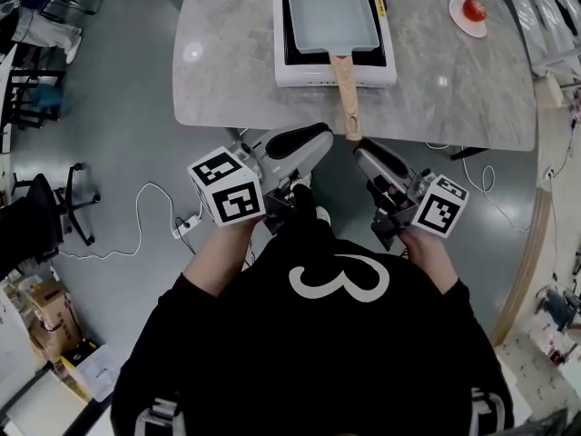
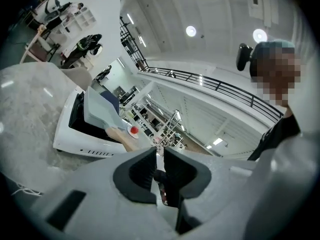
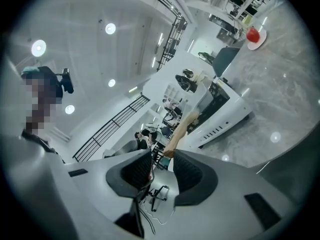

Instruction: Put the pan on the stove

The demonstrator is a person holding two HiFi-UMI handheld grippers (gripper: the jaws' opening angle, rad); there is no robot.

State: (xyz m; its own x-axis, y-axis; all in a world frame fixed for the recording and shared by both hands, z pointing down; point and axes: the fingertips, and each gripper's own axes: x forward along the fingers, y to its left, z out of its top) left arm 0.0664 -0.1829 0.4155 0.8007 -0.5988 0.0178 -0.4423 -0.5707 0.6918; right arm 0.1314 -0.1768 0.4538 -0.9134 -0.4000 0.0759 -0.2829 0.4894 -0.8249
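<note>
pan (image 1: pixel 332 12) rests on stove (image 1: pixel 334 73), job looks done | left claw (image 1: pixel 316 140) nearly pressed together, empty | right claw (image 1: pixel 365 154) slightly spread, empty | both clear of table (image 1: pixel 227 80)

1. Shirt (image 1: pixel 363 361): one large white "3" (image 1: pixel 338 277) on the black cloth, seen from above.
2. Left cube (image 1: pixel 227 187) and right cube (image 1: pixel 442 205): black-and-white square code markers, not plain text.
3. Stove (image 1: pixel 300 73): small yellow label (image 1: pixel 381 3) on the right edge, possibly printed, too small to read.
</note>
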